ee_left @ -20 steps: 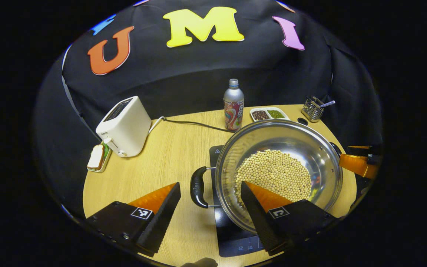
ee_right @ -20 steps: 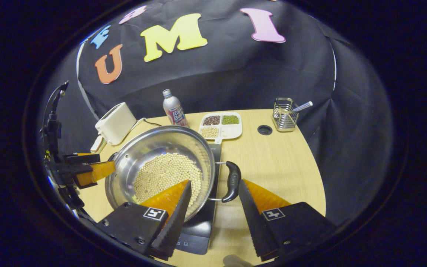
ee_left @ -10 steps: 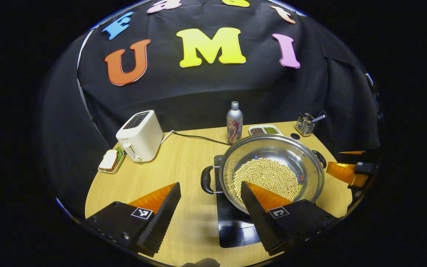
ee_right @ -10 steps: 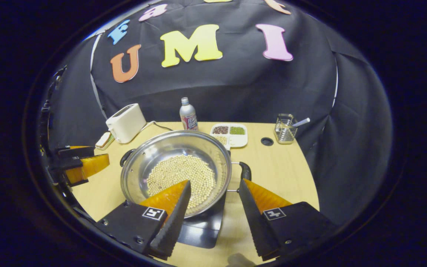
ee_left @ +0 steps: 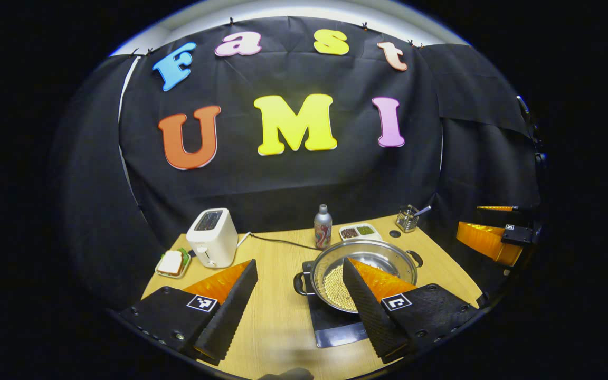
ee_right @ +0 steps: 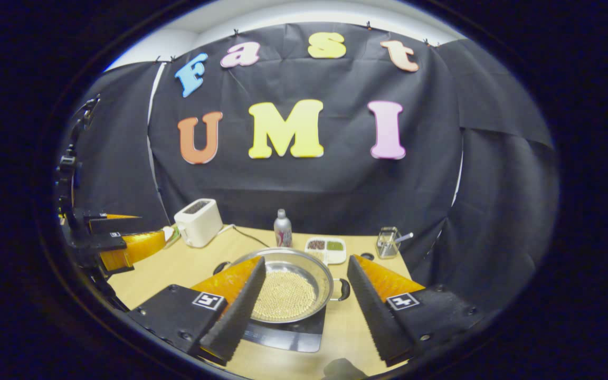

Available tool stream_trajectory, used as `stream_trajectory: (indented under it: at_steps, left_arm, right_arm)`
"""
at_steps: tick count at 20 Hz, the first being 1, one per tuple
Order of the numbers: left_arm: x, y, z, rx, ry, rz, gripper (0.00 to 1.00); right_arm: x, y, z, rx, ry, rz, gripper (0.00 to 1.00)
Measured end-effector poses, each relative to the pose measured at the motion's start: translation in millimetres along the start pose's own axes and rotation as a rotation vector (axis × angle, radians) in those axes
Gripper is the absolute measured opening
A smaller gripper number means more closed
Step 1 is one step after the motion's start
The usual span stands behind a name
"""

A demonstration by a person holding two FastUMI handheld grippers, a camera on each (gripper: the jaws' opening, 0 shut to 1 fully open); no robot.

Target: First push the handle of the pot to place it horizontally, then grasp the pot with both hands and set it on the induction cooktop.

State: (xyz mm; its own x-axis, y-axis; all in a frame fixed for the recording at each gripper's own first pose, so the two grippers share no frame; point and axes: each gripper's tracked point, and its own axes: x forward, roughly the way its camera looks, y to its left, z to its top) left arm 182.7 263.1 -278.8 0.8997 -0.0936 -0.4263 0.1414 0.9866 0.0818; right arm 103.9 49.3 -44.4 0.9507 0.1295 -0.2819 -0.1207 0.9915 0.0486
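With both jaws spread wide and empty, left gripper (ee_left: pixel 300 289) and right gripper (ee_right: pixel 306 285) hang above the bean-filled pot (ee_right: pixel 285 287) resting on the induction cooktop (ee_right: pixel 288 335); placement appears complete, only retreat remaining.

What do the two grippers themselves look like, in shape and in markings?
The left gripper and the right gripper look alike. Each has two long, wedge-shaped jaws that taper to a point, with ribbed inner faces. Each jaw sits on a textured base with a small square black-and-white marker and round screws.
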Motion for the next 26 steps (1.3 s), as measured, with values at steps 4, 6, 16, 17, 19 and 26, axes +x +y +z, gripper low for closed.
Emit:
stream_trajectory:
  at_steps: [4, 6, 16, 17, 19, 26]
  left_arm:
    - [-50.7, 10.8, 35.9, -0.007, -0.13, -0.001, 0.96]
    - [-76.5, 17.5, 50.9, -0.024, -0.181, 0.005, 0.96]
    - [-187.6, 33.6, 54.8, -0.113, -0.297, 0.164, 0.97]
    - [-194.1, 27.8, 50.6, -0.124, -0.291, 0.17, 0.96]
    - [-207.5, 17.8, 38.3, -0.133, -0.275, 0.18, 0.97]
    - [-243.1, -18.7, 10.8, -0.118, -0.257, 0.203, 0.97]
  right_arm:
    - [-55.6, 12.4, 44.4, 0.021, -0.124, -0.017, 1.0]
    - [-85.1, 13.2, 58.9, 0.033, -0.174, -0.021, 1.0]
    - [-195.9, -32.9, 62.5, 0.073, -0.324, -0.067, 1.0]
    - [-202.7, -36.3, 55.7, 0.064, -0.313, -0.059, 1.0]
    - [-215.1, -47.5, 38.7, 0.045, -0.293, -0.058, 1.0]
    - [-235.1, -70.7, -2.3, 0.068, -0.247, -0.047, 1.0]
